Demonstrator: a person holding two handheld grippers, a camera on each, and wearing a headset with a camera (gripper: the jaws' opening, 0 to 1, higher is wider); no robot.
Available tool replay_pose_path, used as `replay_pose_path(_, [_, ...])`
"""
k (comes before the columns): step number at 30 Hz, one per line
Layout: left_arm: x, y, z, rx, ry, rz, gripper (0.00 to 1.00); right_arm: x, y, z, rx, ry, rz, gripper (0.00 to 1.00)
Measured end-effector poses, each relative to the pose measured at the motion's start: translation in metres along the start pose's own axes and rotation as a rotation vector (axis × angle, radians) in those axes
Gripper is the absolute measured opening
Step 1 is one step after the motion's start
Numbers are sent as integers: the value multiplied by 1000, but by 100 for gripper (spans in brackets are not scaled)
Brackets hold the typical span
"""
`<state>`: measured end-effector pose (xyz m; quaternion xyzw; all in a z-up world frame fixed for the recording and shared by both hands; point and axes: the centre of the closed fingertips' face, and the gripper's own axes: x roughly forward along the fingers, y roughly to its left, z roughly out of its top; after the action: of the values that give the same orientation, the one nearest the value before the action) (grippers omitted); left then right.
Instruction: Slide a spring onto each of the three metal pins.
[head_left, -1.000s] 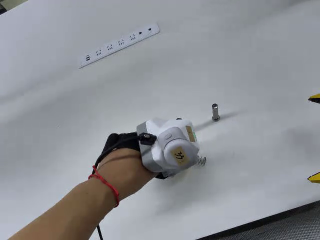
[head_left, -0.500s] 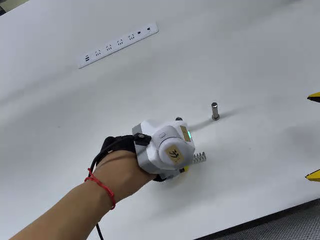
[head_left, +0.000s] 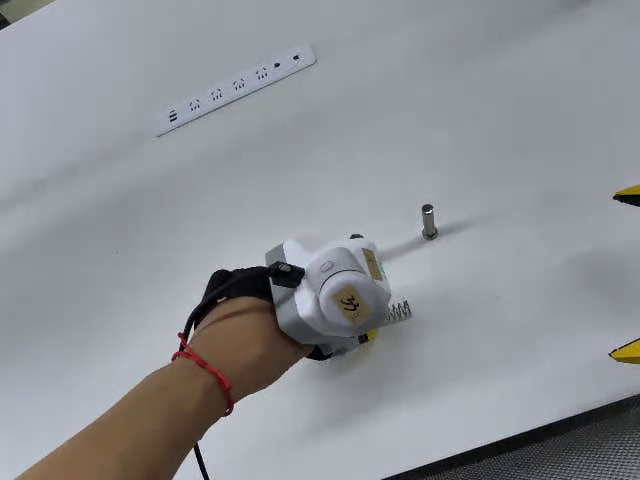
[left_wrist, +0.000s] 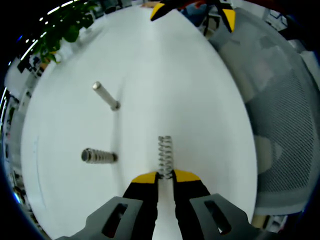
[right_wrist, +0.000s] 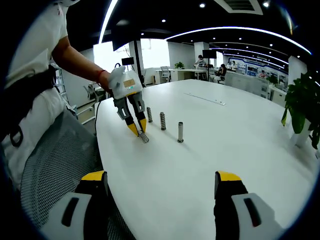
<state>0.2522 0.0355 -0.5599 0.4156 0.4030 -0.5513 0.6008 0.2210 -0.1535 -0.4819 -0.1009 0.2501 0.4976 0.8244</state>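
My white tabletop (head_left: 480, 100) holds a long white power strip (head_left: 237, 89); well this side of it, an upright steel pin (head_left: 429, 221) and a coiled spring (head_left: 398, 312).

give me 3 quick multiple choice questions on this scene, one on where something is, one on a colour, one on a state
1. Where on the table does the power strip lie in the head view?
A. upper left, far from the bare pin
B. touching the pin
C. under the gripper

2. What colour are the left gripper's fingertips?
A. red
B. yellow
C. blue

3. What state is the left gripper in?
A. open, holding nothing
B. shut on a pin
C. shut on a spring

Answers: 1 A, the strip lies well up-left of the pin. 2 B, both tips are yellow. 3 C, the jaws pinch the spring's near end.
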Motion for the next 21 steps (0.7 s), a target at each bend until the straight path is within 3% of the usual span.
replay_pose_path(21, [-9, -10, 10, -78, -95, 0, 10, 12, 11, 6, -17, 13, 37, 88])
